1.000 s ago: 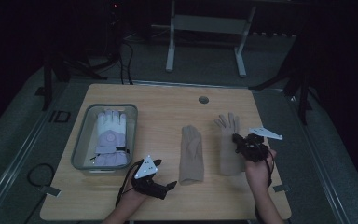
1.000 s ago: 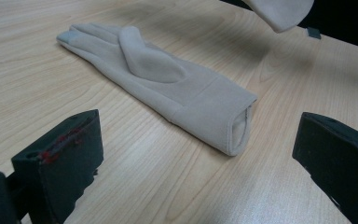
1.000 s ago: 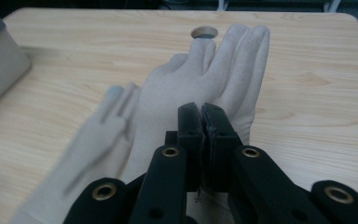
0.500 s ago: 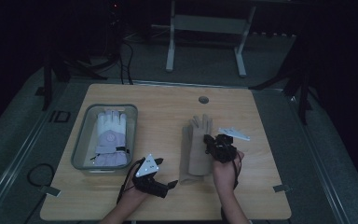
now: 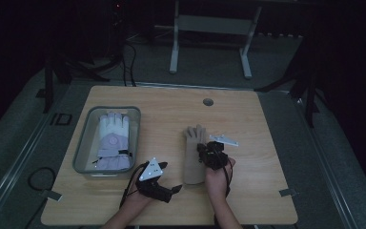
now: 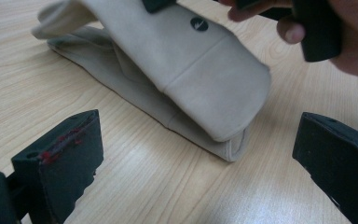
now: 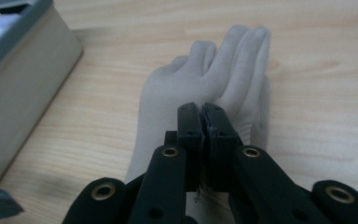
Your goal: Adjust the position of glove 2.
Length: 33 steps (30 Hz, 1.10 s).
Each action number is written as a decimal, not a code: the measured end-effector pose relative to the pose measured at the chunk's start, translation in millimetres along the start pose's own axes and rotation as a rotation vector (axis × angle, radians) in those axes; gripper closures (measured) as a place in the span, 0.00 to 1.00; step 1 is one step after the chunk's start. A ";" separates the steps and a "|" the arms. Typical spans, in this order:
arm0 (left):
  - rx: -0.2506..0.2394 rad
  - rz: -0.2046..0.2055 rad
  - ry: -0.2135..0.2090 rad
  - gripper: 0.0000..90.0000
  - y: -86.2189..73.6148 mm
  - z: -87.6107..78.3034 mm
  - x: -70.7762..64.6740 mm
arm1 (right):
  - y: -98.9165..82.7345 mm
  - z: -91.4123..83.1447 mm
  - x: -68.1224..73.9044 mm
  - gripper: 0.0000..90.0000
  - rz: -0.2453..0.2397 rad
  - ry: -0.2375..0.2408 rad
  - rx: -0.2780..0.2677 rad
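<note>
While my right gripper (image 5: 204,149) pinches the upper beige glove (image 6: 182,60), its jaws pressed together on the fabric w/ almost no gap, that glove hangs tilted over the lower beige glove (image 6: 135,100), cuff end lifted, finger end toward 12 o'clock. From the left gripper view the two cuffs overlap, upper one just above the lower, so my guess is I'm stacking the pair, palm over palm, to match them up. In the right gripper view the glove fingers (image 7: 242,51) point away at 12, lying close together, and the bin wall sits at 10 o'clock. Left gripper (image 5: 174,189) waits near the table's 6 o'clock edge, jaws spread wide, nothing between them, aimed at the cuffs around 2 o'clock; prob. parked there to pin or grab the cuff end once the top glove settles. Both gloves sit at table centre, slightly toward 4 o'clock. The grey bin (image 5: 81,152) at 9 o'clock holds a white-and-lilac ski glove (image 5: 112,140), well apart from the beige pair. Table (image 5: 257,119) is light wood-grain laminate w/ a round cable hole (image 5: 208,102) at 12. Room is dark: grey floor, a pale metal stand (image 5: 209,28) beyond the table at 12, cables trailing at 11.
</note>
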<state>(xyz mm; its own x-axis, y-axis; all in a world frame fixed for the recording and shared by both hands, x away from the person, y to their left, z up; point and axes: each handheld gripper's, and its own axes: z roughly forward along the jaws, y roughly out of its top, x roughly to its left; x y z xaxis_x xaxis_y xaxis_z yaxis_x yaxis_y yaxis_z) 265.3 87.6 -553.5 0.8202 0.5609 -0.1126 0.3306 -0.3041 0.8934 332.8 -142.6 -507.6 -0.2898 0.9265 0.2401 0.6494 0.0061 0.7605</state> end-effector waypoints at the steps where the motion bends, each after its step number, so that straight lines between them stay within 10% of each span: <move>1: 0.000 0.000 0.000 0.02 0.0 0.0 0.0 | 0.0 0.0 0.0 0.96 0.000 0.000 0.000; 14: 0.005 -0.013 -0.015 0.02 -0.5 0.8 -1.0 | -13.3 25.6 -18.4 0.73 -0.051 -0.002 0.130; 23: -0.043 -0.007 -0.045 0.02 1.9 2.3 -5.7 | 1.3 6.0 -32.4 0.20 -0.161 0.152 0.114; 33: -0.038 0.010 -0.011 0.04 4.1 6.1 -7.4 | 13.8 -14.5 -58.9 0.16 -0.318 0.290 0.110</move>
<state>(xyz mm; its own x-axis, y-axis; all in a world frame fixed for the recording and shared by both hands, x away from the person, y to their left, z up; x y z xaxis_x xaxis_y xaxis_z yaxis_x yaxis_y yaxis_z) 263.4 77.5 -551.7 0.8284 0.5497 -0.1077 0.3041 -0.2800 0.9106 348.6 -202.5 -502.5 -0.6623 0.7283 0.1760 0.5625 0.3282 0.7589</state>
